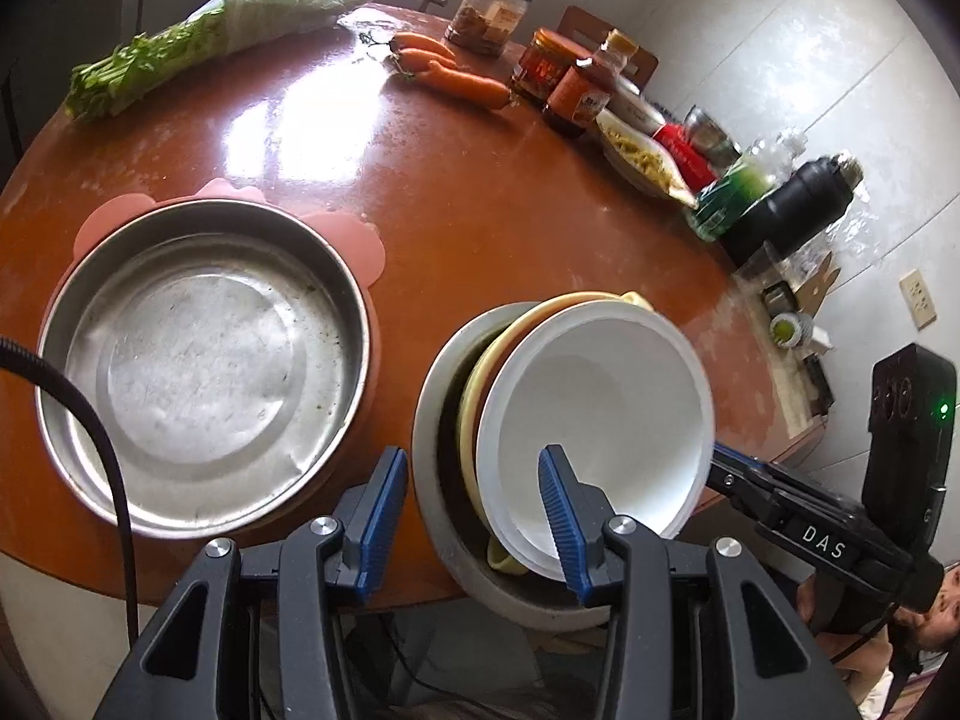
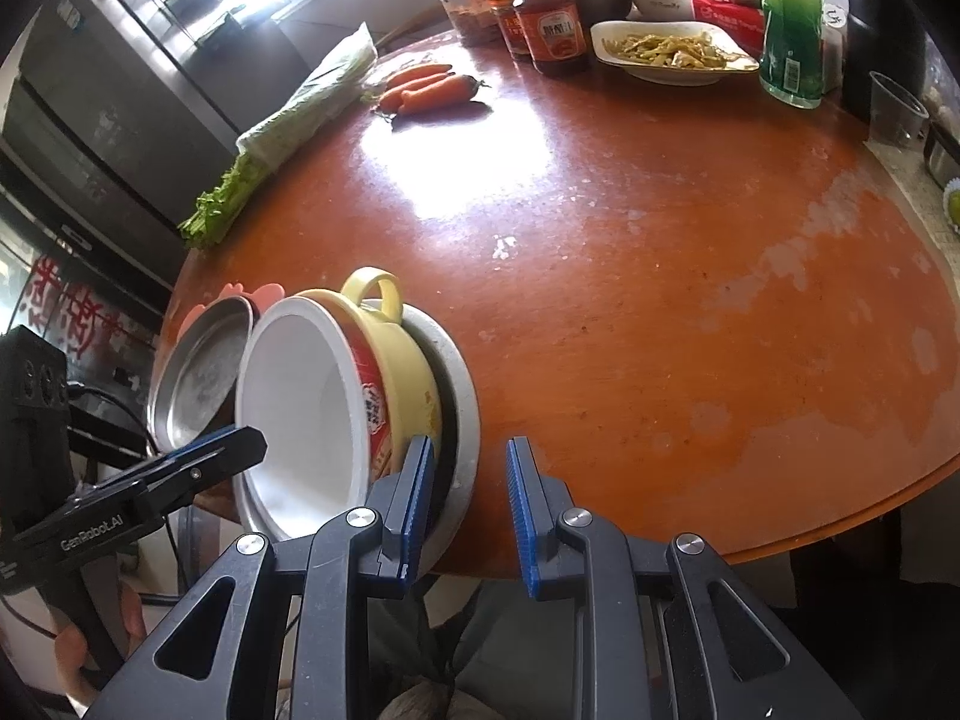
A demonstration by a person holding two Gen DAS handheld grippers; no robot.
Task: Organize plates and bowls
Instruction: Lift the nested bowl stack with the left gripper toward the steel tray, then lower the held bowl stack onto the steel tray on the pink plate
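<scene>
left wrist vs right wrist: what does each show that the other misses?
Left wrist only: the full inside of the steel pan, and a black flask far right.

Right wrist only: the white bowl's red printed side, the yellow bowl's loop handle, and a dark cabinet behind the table.

Both: the tilted white bowl nested in the yellow bowl on a grey plate, carrots, celery, and each other's tongs, open.

Left gripper (image 1: 474, 516): jaws spread wide, low centre of its own frame. Right gripper (image 2: 468, 498): jaws parted, low centre of its frame, nothing between the pads.
</scene>
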